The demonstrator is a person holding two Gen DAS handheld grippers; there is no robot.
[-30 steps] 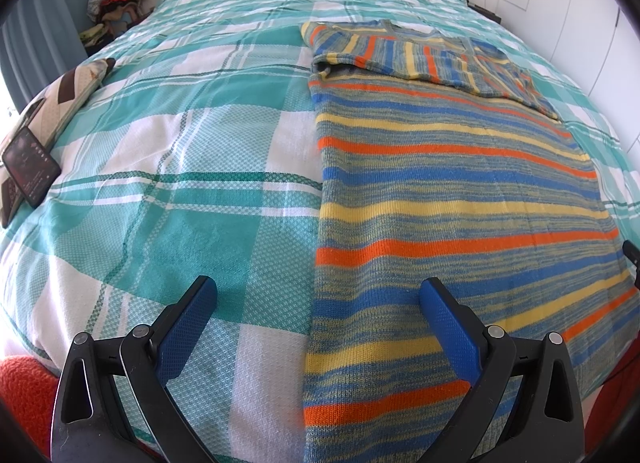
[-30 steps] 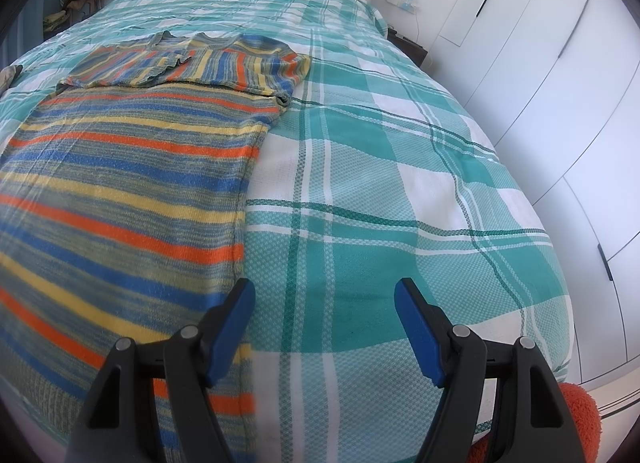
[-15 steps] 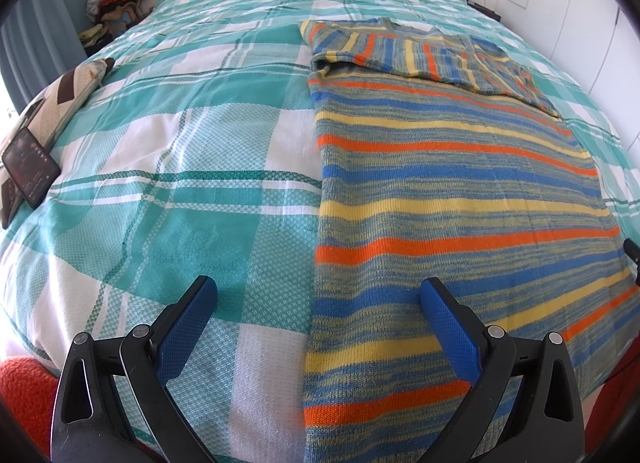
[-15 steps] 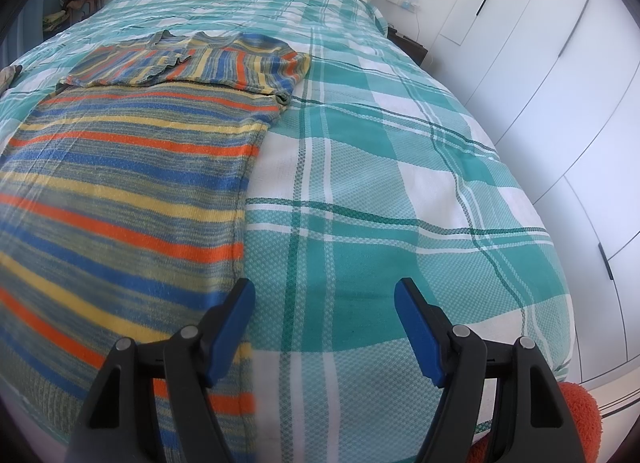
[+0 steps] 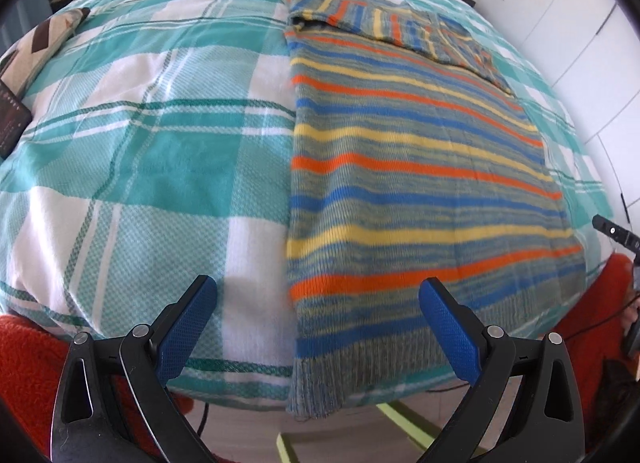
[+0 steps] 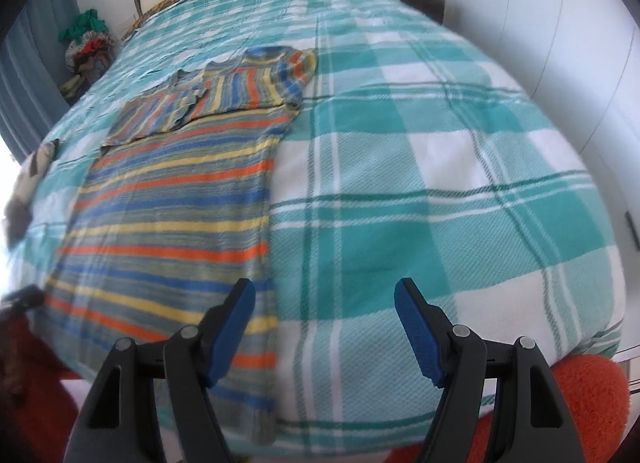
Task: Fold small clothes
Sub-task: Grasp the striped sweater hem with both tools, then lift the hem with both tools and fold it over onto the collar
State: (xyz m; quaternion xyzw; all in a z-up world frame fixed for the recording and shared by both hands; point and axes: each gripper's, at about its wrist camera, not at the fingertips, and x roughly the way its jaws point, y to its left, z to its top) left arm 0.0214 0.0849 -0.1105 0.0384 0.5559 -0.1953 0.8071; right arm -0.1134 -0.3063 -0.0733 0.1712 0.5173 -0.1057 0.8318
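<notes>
1. The striped sweater (image 5: 420, 183) lies flat on the bed (image 5: 160, 143), its sleeves folded across the top at 12 o'clock and its hem hanging over the near edge.
2. The left tool (image 5: 318, 327) hovers above the sweater's lower left corner, jaws wide apart, gripping nothing.
3. The right tool (image 6: 324, 327) hangs over the sweater's right edge (image 6: 268, 223), jaws spread, empty too.
4. A patterned cushion (image 5: 44, 35) rests at 10 o'clock on the bedspread, well apart from the sweater.
5. A pile of clothes (image 6: 86, 51) sits beyond the bed's far corner.
</notes>
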